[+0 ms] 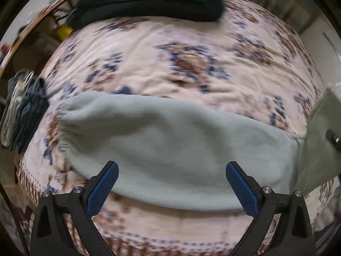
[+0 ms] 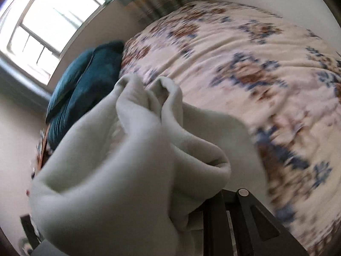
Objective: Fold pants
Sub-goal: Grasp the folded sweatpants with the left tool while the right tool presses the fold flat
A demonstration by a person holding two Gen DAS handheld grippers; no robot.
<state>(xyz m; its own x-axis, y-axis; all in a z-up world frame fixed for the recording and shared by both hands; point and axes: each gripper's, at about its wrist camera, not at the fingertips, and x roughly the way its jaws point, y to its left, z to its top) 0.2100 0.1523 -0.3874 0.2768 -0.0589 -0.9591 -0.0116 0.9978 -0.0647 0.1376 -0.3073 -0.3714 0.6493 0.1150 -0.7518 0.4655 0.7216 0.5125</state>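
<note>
Pale green fleece pants [image 1: 170, 136] lie across the floral bedspread [image 1: 183, 64], with a gathered elastic end [image 1: 61, 115] at the left. My left gripper [image 1: 172, 166] hovers above them, its blue pads [image 1: 102, 189] spread wide and nothing between them. At the right edge the cloth rises up to my right gripper [image 1: 332, 138]. In the right wrist view the pants [image 2: 127, 170] hang bunched in thick folds over the right gripper [image 2: 213, 209], which is shut on them. The cloth hides its fingertips.
Dark teal pillows [image 1: 149, 2] [image 2: 85, 85] lie at the far end of the bed. A heap of dark clothes [image 1: 27, 106] sits beside the bed's left edge, near a yellow object [image 1: 62, 32]. A bright window [image 2: 49, 21] is in the wall behind the pillows.
</note>
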